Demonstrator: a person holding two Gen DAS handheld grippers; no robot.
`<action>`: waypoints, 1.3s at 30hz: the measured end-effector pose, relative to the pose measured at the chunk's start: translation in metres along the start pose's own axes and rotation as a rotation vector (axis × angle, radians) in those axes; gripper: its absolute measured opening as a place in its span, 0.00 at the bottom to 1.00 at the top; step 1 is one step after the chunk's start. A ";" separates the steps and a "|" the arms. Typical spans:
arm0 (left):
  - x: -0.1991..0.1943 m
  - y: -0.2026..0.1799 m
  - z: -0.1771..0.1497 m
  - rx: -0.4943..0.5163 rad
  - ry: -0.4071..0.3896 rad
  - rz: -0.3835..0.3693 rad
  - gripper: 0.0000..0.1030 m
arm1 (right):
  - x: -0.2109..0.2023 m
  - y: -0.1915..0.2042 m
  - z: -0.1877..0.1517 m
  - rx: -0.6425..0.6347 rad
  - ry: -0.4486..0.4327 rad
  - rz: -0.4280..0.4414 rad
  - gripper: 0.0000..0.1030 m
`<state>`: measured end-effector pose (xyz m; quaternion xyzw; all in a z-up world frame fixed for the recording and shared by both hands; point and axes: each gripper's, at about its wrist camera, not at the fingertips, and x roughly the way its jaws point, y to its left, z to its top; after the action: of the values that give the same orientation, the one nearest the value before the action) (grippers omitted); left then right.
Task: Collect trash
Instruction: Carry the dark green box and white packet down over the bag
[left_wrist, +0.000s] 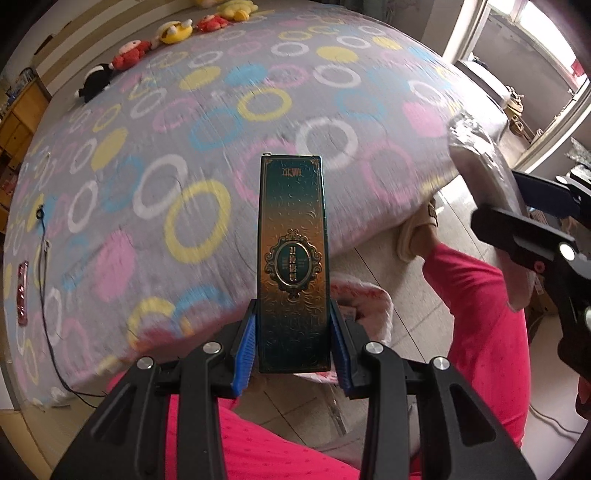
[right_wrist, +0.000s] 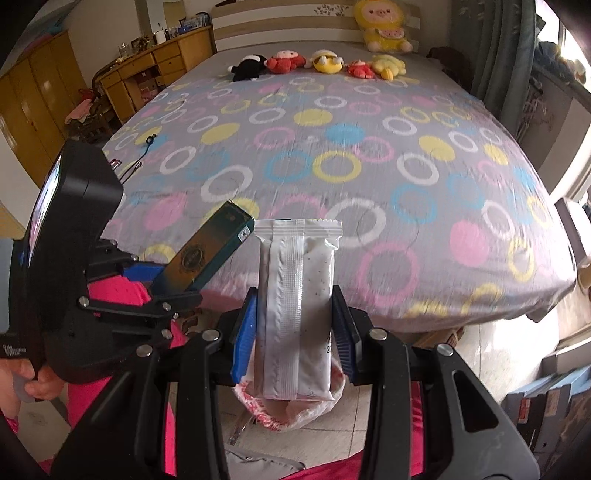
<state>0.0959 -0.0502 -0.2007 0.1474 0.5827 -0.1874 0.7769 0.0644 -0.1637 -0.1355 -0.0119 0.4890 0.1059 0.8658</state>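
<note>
My left gripper (left_wrist: 293, 341) is shut on a tall green and gold box (left_wrist: 291, 258), held upright over the bed's front edge; the box also shows in the right wrist view (right_wrist: 207, 254). My right gripper (right_wrist: 295, 325) is shut on a white sealed snack packet (right_wrist: 297, 306), held upright; the packet shows at the right edge of the left wrist view (left_wrist: 480, 162). A white and red plastic bag (right_wrist: 291, 410) hangs open on the floor below both grippers, also seen in the left wrist view (left_wrist: 365, 299).
A large bed (right_wrist: 369, 166) with a grey ringed cover fills both views. Plush toys (right_wrist: 321, 62) line its far end. A black cable (left_wrist: 48, 295) and a red item (left_wrist: 23, 293) lie at its left side. Wooden drawers (right_wrist: 147, 70) stand left; boxes (right_wrist: 546, 398) right.
</note>
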 end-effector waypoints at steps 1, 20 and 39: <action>0.003 -0.002 -0.004 0.000 0.004 -0.005 0.34 | 0.001 0.001 -0.004 0.004 0.003 0.000 0.37; 0.102 -0.028 -0.063 0.020 0.180 -0.103 0.34 | 0.083 -0.001 -0.065 0.122 0.155 0.024 0.37; 0.216 -0.052 -0.079 0.139 0.424 -0.068 0.35 | 0.198 -0.038 -0.127 0.263 0.397 0.018 0.37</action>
<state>0.0588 -0.0863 -0.4307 0.2168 0.7232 -0.2181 0.6183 0.0635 -0.1830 -0.3735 0.0849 0.6592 0.0448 0.7458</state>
